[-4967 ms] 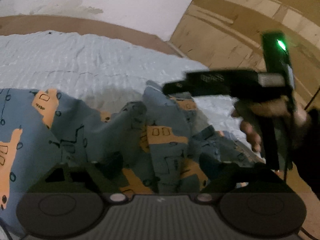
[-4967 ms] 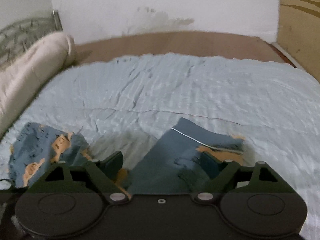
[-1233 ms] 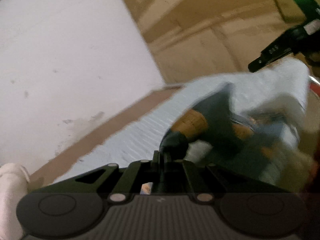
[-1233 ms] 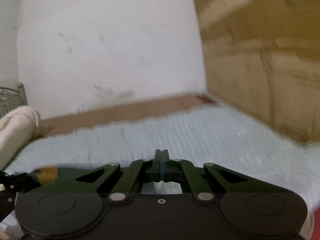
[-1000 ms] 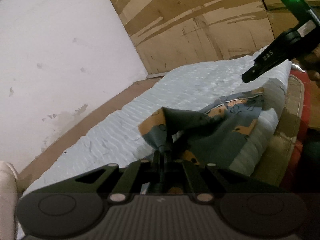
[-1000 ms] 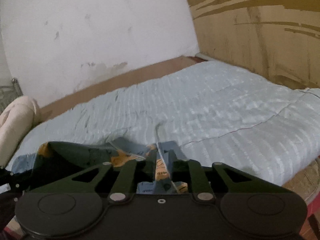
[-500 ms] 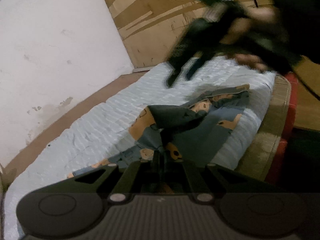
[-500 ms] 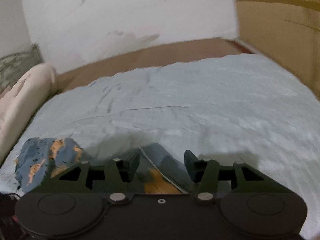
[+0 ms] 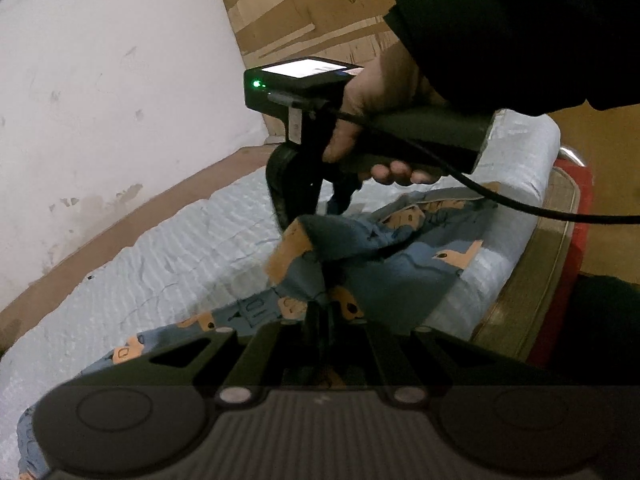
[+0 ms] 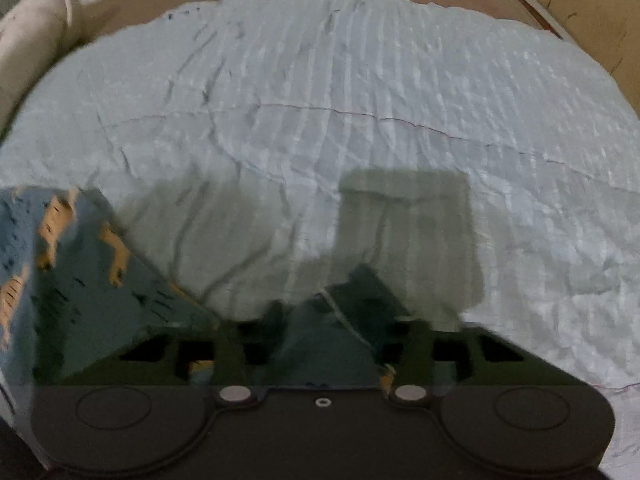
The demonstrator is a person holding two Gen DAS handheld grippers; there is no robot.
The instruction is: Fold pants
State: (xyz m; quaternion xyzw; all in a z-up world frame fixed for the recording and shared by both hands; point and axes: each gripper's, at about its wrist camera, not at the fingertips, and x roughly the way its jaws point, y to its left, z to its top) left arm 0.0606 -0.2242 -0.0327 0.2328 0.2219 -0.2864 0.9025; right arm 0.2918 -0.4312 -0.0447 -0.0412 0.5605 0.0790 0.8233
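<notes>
The pants are blue-grey with orange prints and lie crumpled near the front edge of the bed. My left gripper is shut on a bunched fold of the pants and holds it a little above the bed. In the left wrist view the right gripper hangs over the pants, held by a hand. In the right wrist view my right gripper is open, low over the pants, with dark cloth between its fingers.
A pale blue quilted cover spreads over the bed. A cream pillow lies at the far left. A brown bed frame, a white wall and wooden panels stand behind. A black cable trails from the right gripper.
The right gripper has opened, let go of the pants and swung in close over them. The left gripper stays shut on its fold and has come lower toward the bed.
</notes>
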